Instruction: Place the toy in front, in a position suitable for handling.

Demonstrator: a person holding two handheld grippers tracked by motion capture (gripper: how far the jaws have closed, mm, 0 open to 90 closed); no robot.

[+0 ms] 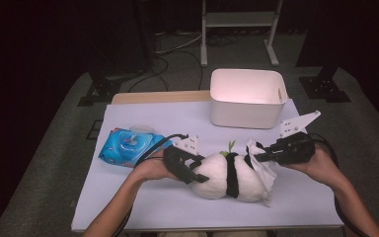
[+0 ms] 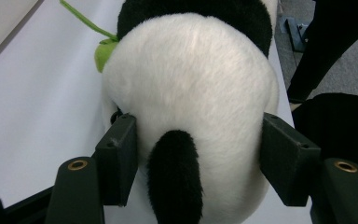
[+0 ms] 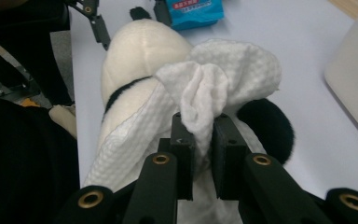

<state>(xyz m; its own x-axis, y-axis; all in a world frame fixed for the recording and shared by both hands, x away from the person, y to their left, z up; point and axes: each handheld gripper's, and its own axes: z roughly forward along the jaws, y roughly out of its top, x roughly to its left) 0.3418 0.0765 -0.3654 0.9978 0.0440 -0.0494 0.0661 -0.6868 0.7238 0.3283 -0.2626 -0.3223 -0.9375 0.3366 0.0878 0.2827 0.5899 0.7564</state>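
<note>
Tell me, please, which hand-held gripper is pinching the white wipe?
The right hand-held gripper: its jaws are shut on the wipe, while the left hand-held gripper straddles the panda.

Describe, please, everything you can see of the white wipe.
The white wipe is a soft cloth-like sheet with a waffle-dimpled texture, crumpled and draped over one end of the plush panda lying on the table. The right gripper pinches a bunched fold of it between its jaws, while its loose edge hangs down the toy's side.
</note>
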